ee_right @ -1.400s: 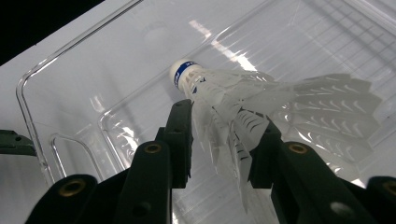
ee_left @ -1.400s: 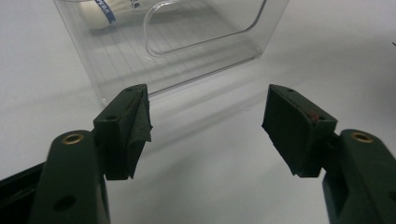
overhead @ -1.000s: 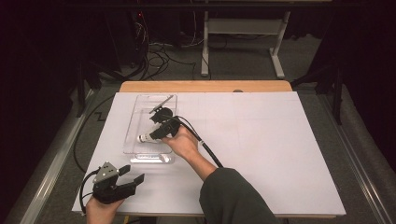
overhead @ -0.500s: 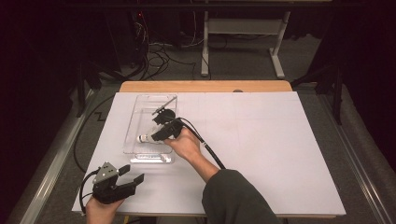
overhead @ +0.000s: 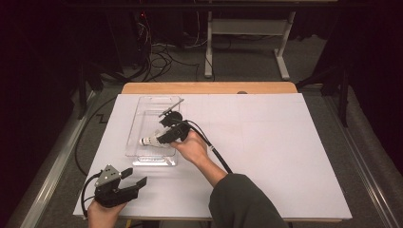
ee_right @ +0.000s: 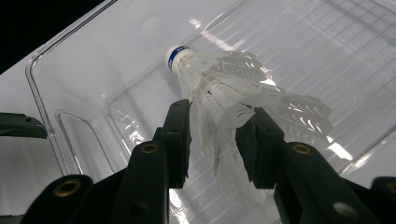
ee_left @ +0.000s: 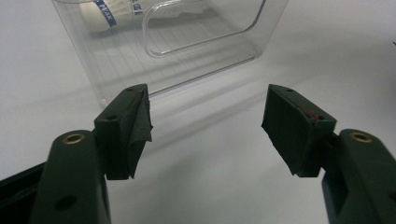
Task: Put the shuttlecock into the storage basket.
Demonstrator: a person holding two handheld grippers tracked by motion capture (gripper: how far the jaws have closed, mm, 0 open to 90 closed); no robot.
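- The shuttlecock [ee_right: 219, 93] is white, with a plastic lattice skirt and a rounded white cork ringed by a blue band.
- It sits inside the clear tray [overhead: 138, 118], which lies on the left half of the white table [overhead: 285, 142]; its cork points to the left and near side in the high view [overhead: 148, 140].
- The right gripper [ee_right: 212, 144] reaches into the tray, its jaws on either side of the skirt. They have just been opening slightly; whether the pads still press the skirt cannot be told.
- The left gripper [overhead: 135, 183] rests at the near left corner of the table, its jaws wide apart with nothing between them, facing the tray's near wall [ee_left: 187, 56].
- A black rod-like piece [overhead: 172, 107] shows at the tray's far right rim; what it is cannot be told.
- Against the earlier frames, the right gripper and shuttlecock sit in nearly the same spot in the tray, and the left gripper has kept its place.
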